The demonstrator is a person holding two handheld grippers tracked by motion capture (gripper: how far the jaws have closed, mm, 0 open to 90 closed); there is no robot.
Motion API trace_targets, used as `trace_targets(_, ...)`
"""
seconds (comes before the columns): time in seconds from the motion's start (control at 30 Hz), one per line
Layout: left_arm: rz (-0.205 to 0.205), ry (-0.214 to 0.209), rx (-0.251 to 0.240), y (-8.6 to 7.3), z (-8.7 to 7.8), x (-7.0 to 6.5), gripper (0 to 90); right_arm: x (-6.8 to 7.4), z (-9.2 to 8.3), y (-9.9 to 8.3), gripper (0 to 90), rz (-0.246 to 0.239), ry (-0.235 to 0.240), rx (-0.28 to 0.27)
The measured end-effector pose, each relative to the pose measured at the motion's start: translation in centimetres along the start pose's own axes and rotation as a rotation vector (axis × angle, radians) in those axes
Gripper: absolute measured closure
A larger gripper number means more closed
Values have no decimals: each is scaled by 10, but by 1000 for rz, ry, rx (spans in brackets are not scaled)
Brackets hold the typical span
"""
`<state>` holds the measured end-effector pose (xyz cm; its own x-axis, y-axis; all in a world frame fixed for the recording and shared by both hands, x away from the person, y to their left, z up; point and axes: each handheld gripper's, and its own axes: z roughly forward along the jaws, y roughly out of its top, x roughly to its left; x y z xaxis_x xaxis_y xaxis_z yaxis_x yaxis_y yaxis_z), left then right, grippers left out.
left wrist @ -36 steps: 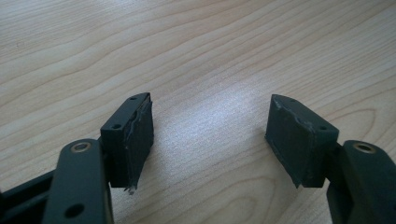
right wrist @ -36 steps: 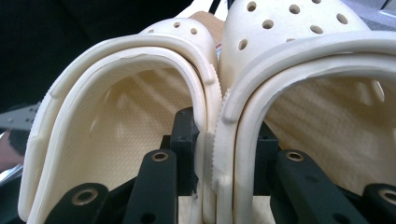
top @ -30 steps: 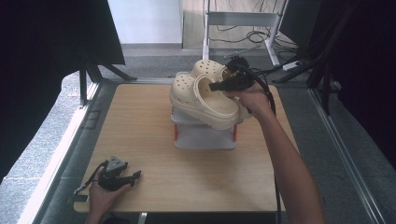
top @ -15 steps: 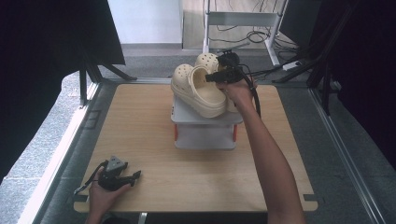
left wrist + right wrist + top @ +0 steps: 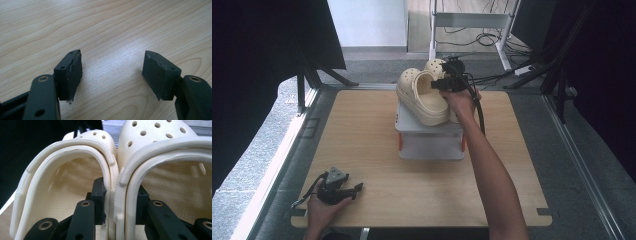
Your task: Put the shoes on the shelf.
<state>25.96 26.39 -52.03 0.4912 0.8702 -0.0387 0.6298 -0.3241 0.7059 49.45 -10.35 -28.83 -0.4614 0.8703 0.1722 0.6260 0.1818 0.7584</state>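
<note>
Wooden tabletop [image 5: 362,135]; grey floor [image 5: 277,125] around.

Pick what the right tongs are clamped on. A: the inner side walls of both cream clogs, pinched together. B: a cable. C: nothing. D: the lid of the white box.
A: in the right gripper view the right tongs have one jaw inside each of the cream clogs, pressing their adjoining walls together.

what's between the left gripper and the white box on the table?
Bare wood. In the high view the left gripper sits at the near left corner of the table; nothing lies between it and the white box.
</note>
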Motion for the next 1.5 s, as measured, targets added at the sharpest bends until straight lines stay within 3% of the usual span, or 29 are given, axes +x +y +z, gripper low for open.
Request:
trace_targets(0.47, -5, -10, 0, 0, 0, 1, 324, 19, 6, -3, 700, 154, -202, -60)
trace_targets(0.67, -4, -16, -2, 1, 1, 2, 324, 28, 14, -5, 699, 186, -250, -86)
trace_targets(0.83, -7, -19, -3, 1, 1, 3, 325, 34, 22, -6, 694, 184, -295, -101)
trace_targets(0.97, -3, -16, 1, 1, 1, 2, 325, 42, 24, -8, 692, 150, -328, -96)
trace_targets(1.13, 1, -10, 1, 1, 1, 2, 324, 46, 22, -12, 665, 148, -336, -94)
trace_targets(1.23, 2, -10, 1, 1, 1, 2, 323, 43, 19, -13, 516, 157, -323, -87)
trace_targets(1.33, -1, -11, -1, 1, 1, 2, 324, 34, 11, -15, 496, 176, -244, -71)
trace_targets(1.5, -1, -8, 1, 1, 1, 1, 324, 22, -2, -16, 471, 158, -161, -35)
